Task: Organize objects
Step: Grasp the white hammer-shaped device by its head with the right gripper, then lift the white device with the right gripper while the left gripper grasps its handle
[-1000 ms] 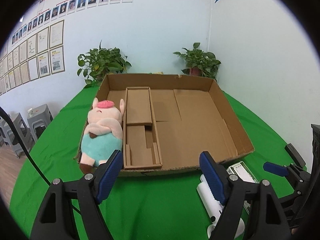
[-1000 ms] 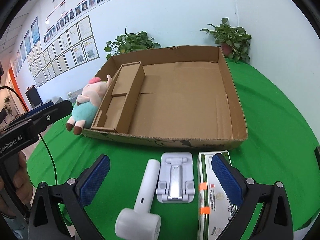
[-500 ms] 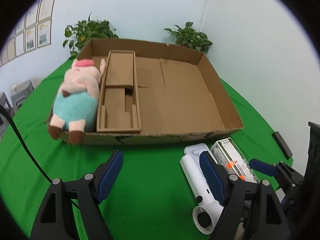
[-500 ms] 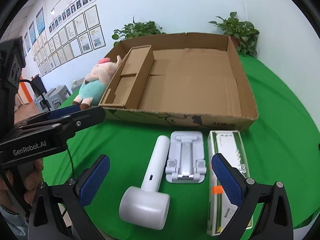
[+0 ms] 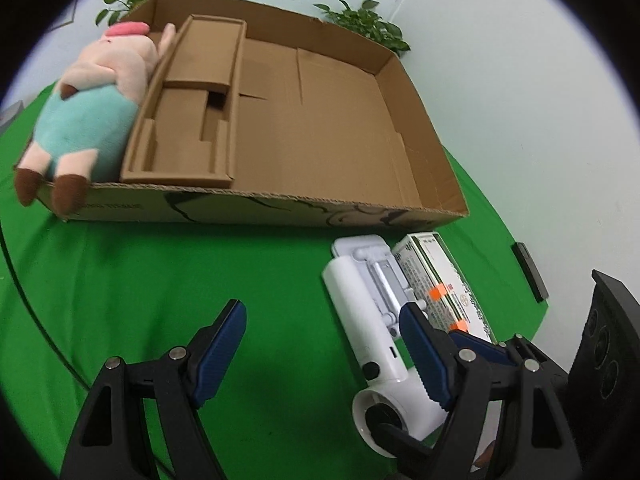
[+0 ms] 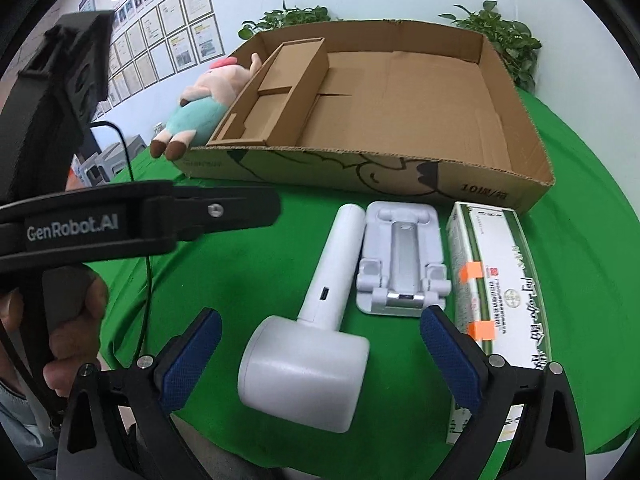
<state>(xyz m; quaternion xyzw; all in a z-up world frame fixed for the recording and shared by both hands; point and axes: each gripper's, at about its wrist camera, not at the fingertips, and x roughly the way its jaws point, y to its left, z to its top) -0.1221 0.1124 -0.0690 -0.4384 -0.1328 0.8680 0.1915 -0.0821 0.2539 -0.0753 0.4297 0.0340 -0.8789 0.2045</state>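
With both my left claw [image 5: 324, 344] and right claw [image 6: 320, 350] wide open and empty, the white handheld device [image 6: 316, 328] on the near surface [image 6: 248, 280] could roll if pinched off-centre on its rounded head.

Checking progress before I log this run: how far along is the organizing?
Done: only the plush pig lies in the cardboard box. In hand: nothing; left gripper and right gripper are open. Left: white handheld device, phone stand, green-striped carton on the cloth.

One cardboard tray [image 6: 532, 148], one plush pig [image 6: 200, 100], one white handheld device [image 6: 320, 320], one white stand [image 6: 400, 264], one carton [image 6: 500, 280], two plants [image 6: 504, 36]
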